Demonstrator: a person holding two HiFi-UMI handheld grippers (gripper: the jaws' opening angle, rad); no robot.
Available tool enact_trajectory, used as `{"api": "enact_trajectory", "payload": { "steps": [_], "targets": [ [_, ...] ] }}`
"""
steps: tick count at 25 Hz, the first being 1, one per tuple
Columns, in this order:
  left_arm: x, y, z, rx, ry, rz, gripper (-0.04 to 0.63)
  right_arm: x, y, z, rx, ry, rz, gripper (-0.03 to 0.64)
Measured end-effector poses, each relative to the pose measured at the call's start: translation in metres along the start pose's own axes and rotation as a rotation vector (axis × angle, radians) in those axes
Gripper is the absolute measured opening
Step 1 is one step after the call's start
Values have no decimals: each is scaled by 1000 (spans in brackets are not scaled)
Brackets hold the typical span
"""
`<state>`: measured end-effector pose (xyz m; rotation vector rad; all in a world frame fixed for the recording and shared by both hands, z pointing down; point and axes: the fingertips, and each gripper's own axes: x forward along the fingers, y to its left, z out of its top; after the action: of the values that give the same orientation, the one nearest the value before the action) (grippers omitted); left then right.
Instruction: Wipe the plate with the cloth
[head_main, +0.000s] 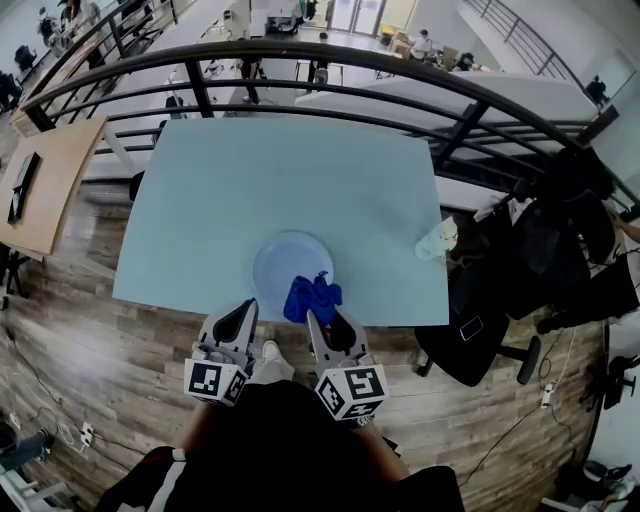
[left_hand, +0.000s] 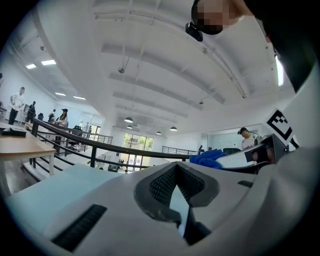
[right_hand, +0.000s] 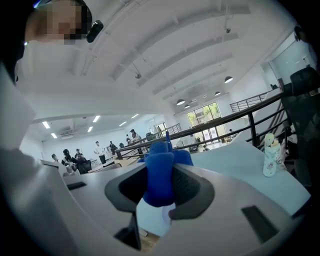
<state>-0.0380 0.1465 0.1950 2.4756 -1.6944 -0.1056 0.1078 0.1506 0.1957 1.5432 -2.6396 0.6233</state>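
Observation:
A pale blue plate (head_main: 285, 260) lies at the near edge of the light blue table (head_main: 200, 200). A bunched blue cloth (head_main: 312, 295) rests on the plate's near right part, and my right gripper (head_main: 312, 312) is shut on it. In the right gripper view the cloth (right_hand: 160, 175) fills the space between the jaws of that gripper (right_hand: 160, 186), with the plate (right_hand: 152, 220) pale beneath. My left gripper (head_main: 248, 305) sits at the plate's near left rim. In the left gripper view its jaws (left_hand: 176, 172) meet on a thin pale sliver that looks like the rim.
A small white bottle (head_main: 437, 240) stands at the table's right edge, also seen in the right gripper view (right_hand: 270, 155). A chair draped with black clothing (head_main: 480, 300) is beside it. A black railing (head_main: 300, 55) runs behind the table; a wooden desk (head_main: 45, 180) stands left.

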Motion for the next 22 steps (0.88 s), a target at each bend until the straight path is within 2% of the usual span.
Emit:
{"api": "enact_trajectory", "payload": {
  "steps": [11, 22],
  "targets": [
    [22, 56, -1, 3, 17, -95, 0, 48, 25, -4, 3, -27, -76, 118],
    [51, 60, -31, -23, 70, -148, 0, 71, 8, -19, -21, 28, -102, 118]
  ]
}}
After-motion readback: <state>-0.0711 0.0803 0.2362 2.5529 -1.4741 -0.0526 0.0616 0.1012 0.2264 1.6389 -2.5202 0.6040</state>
